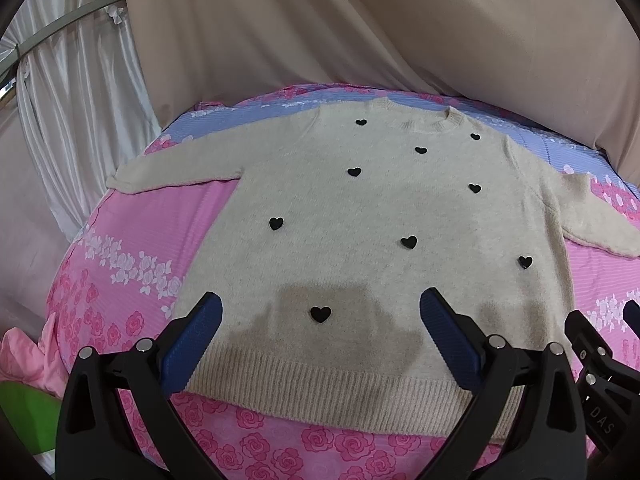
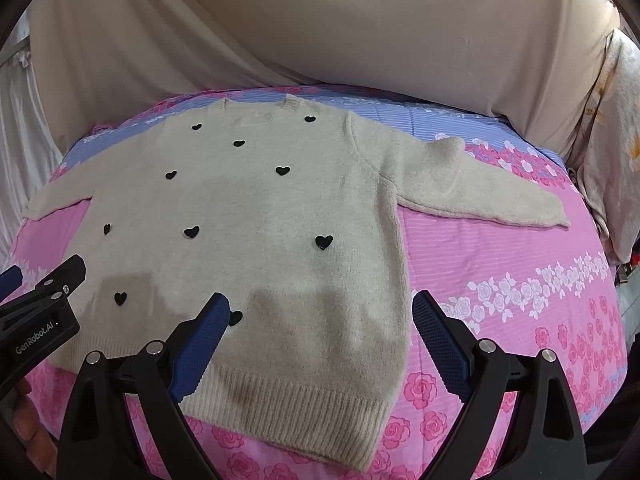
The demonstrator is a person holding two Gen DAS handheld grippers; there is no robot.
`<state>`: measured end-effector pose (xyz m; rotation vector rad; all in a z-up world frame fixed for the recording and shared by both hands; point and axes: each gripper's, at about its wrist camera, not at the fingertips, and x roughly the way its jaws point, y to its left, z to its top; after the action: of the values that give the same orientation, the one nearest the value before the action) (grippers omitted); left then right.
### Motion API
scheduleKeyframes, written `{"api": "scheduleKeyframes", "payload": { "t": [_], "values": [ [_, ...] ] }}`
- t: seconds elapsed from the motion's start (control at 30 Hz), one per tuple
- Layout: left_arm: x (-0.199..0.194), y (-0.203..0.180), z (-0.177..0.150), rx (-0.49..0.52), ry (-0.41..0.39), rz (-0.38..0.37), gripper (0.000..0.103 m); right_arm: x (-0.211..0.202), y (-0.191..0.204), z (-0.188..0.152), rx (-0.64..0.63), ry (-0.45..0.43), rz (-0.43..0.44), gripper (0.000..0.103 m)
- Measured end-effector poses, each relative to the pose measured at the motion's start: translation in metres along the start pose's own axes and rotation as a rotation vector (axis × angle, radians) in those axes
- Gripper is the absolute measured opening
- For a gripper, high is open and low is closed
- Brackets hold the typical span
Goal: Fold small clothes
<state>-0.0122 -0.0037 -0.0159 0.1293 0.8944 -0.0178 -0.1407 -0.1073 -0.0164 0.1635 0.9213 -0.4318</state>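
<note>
Beige heart-dotted sweater (image 1: pixel 360 208), flat, face-up

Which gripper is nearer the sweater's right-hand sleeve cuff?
Right. The right gripper hangs open over the hem at the sweater's right side, below that cuff. The left gripper hangs open over the hem's middle, farther away.

Both tools are held side by side, pointing forward and tilted downward. The left tool (image 1: pixel 320 312) is spread wide, its blue fingers (image 1: pixel 196 336) well apart. The right tool (image 2: pixel 320 312) is likewise spread wide, nothing gripped. A hand (image 2: pixel 28 432) is partly seen behind the left tool.
</note>
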Motion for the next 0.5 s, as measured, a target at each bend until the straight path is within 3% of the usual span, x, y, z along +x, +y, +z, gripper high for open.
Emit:
{"api": "scheduleKeyframes", "payload": {
  "t": [0.5],
  "values": [
    [0.0058,0.0023,-0.0008,0.0,0.011,0.004,0.097,0.0061,0.0052,0.002,-0.02,0.008,0.001,0.091]
  ]
}}
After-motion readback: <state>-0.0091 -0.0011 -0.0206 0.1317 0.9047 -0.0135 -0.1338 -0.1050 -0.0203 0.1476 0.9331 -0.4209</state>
